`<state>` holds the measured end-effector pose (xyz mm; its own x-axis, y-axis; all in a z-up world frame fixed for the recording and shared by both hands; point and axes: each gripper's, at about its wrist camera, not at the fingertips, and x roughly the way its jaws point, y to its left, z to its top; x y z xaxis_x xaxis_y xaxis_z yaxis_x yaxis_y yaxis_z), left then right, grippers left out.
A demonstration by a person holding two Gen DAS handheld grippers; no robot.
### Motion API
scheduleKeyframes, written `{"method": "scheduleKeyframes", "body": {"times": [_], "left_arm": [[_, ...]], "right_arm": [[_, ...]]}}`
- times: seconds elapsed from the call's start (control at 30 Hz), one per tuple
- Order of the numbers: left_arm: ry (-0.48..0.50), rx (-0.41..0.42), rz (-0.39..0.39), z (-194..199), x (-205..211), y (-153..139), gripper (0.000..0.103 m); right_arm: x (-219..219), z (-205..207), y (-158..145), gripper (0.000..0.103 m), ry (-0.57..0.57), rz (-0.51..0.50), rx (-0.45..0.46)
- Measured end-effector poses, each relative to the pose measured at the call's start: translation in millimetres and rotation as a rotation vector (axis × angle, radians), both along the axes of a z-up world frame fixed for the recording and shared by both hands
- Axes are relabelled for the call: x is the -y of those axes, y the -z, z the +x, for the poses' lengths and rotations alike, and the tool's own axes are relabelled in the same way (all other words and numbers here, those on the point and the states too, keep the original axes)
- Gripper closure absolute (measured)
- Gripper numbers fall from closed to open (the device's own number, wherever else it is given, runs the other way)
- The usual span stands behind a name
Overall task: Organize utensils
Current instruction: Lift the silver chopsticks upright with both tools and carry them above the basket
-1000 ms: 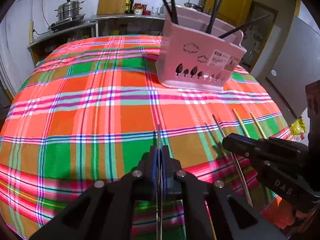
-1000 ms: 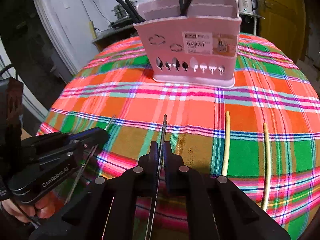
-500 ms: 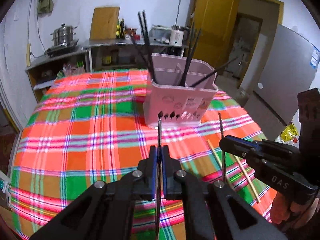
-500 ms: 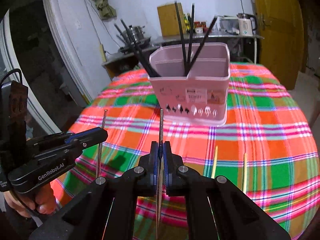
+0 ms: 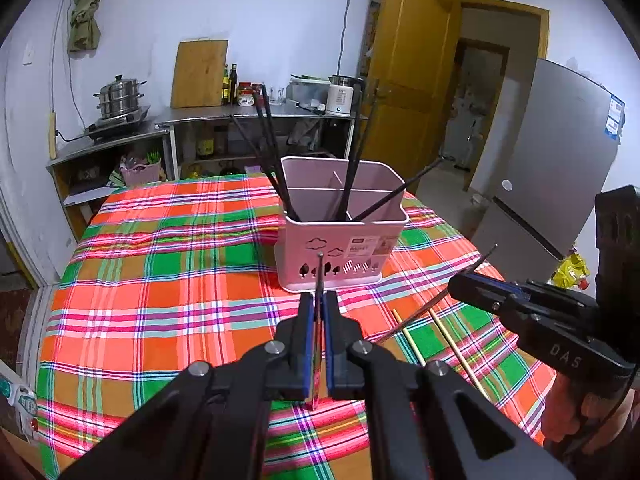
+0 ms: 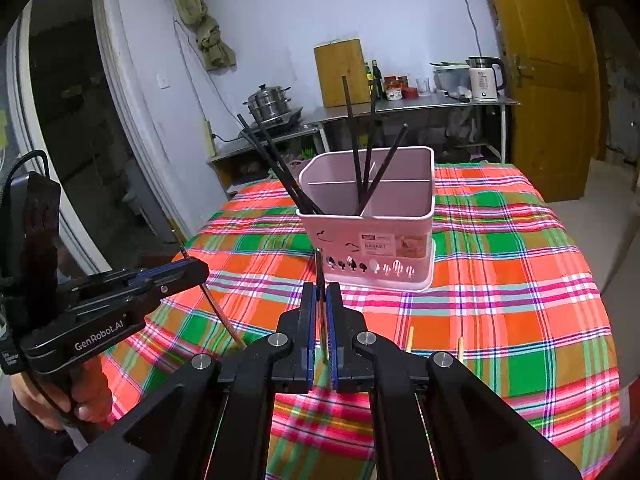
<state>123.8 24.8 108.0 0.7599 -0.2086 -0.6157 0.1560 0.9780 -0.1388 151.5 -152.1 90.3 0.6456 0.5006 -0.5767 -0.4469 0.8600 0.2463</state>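
Note:
A pink divided utensil basket (image 5: 344, 248) stands on the plaid tablecloth (image 5: 168, 288) with several black chopsticks leaning in it; it also shows in the right wrist view (image 6: 384, 248). My left gripper (image 5: 319, 308) is shut on a metal chopstick (image 5: 319, 280), held above the table in front of the basket. My right gripper (image 6: 321, 300) is shut on another metal chopstick (image 6: 320, 276). The right gripper also shows in the left wrist view (image 5: 472, 286), the left gripper in the right wrist view (image 6: 188, 272). Two wooden chopsticks (image 5: 452, 340) lie on the cloth.
A steel counter (image 5: 224, 116) with a steamer pot (image 5: 118, 98), cutting board, bottles and kettle (image 5: 340, 96) stands behind the table. A yellow door (image 5: 408, 92) and a grey fridge (image 5: 560, 168) are at the right.
Both grippers have lifted well above the table, each with its metal chopstick, and pulled back from the basket. The basket now looks smaller and its open top shows.

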Motion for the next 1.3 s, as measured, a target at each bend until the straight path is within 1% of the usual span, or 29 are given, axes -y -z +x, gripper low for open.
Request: {"method": "scheduleKeyframes", "body": {"times": [0.17, 0.33, 0.5, 0.7, 0.83, 0.97, 1.3], "left_arm": [[0.004, -0.001, 0.001, -4.0, -0.2, 0.7, 0.098], [0.014, -0.012, 0.003, -3.7, -0.7, -1.5, 0.098], [0.011, -0.016, 0.001, 3.8, -3.8, -8.4, 0.098], [0.02, 0.001, -0.013, 12.7, -4.7, -20.0, 0.098], [0.018, 0.017, -0.025, 23.6, -4.2, -30.9, 0.098], [0.013, 0.038, -0.044, 36.5, -5.0, -44.7, 0.098], [-0.019, 0.12, -0.083, 69.9, -11.1, -86.2, 0.098]], "right_arm": [[-0.5, -1.2, 1.5, 0.098, -0.007, -0.005, -0.004], [-0.5, -4.6, -1.9, 0.098, -0.011, -0.008, 0.012], [-0.5, -2.5, -8.7, 0.099, -0.015, -0.009, 0.031], [1.1, 5.7, -17.2, 0.099, -0.008, 0.003, 0.051], [2.9, 12.8, -24.6, 0.099, 0.003, 0.018, 0.072], [3.2, 20.3, -38.1, 0.099, 0.014, 0.029, 0.113], [0.4, 49.3, -70.2, 0.099, 0.047, 0.074, 0.179]]}}
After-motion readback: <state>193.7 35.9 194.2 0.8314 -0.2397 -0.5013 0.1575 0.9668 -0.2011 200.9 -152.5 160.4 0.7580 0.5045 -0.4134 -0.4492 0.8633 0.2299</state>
